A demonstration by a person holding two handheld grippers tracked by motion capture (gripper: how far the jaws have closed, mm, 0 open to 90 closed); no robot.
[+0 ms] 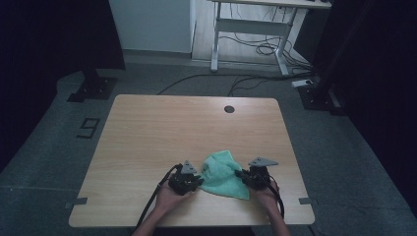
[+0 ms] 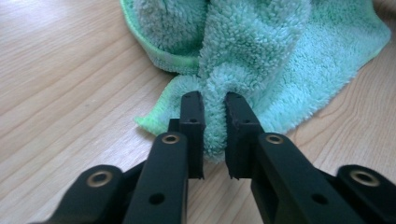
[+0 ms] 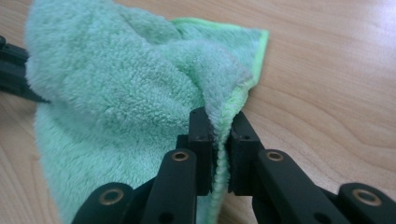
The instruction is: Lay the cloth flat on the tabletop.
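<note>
Green towel bunched at table near edge. L gripper clamped on a fold; R gripper clamped on hem. Cable hole far side, well apart; nothing obstructing.

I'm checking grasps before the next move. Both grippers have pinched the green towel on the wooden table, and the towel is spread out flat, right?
Not quite. The green towel is bunched up in folds, not flat; the high view and both gripper views show this. The rest holds: the left gripper and right gripper each pinch it, on the wooden table.
</note>
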